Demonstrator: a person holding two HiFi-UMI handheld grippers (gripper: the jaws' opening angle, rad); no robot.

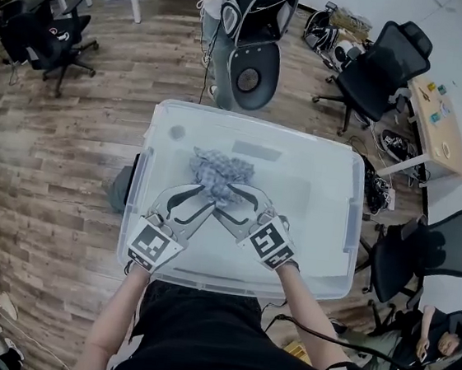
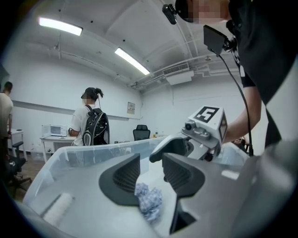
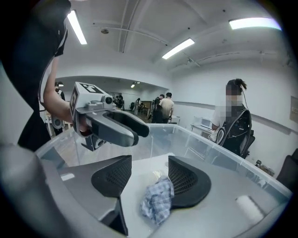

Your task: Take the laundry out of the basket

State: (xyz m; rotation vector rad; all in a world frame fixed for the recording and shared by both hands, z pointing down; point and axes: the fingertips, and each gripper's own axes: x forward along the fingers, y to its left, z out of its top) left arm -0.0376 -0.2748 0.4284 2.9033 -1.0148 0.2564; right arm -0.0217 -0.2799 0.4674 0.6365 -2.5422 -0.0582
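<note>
A crumpled blue-and-white checked cloth (image 1: 220, 173) lies on the floor of a clear plastic basket (image 1: 315, 248), near its middle. My left gripper (image 1: 203, 198) and right gripper (image 1: 233, 200) both reach into the basket and meet at the cloth's near edge. In the left gripper view the left gripper (image 2: 151, 171) is open, with the cloth (image 2: 149, 201) low in the gap. In the right gripper view the right gripper (image 3: 149, 174) is open too. There the cloth (image 3: 157, 200) lies against the right-hand pad (image 3: 186, 179). Neither gripper pinches it.
A person with a black backpack (image 1: 251, 25) stands just beyond the basket's far wall. Office chairs (image 1: 383, 69) and a desk (image 1: 441, 121) stand to the right, more chairs at the far left. A small pale roll (image 3: 249, 207) lies on the basket floor by a corner.
</note>
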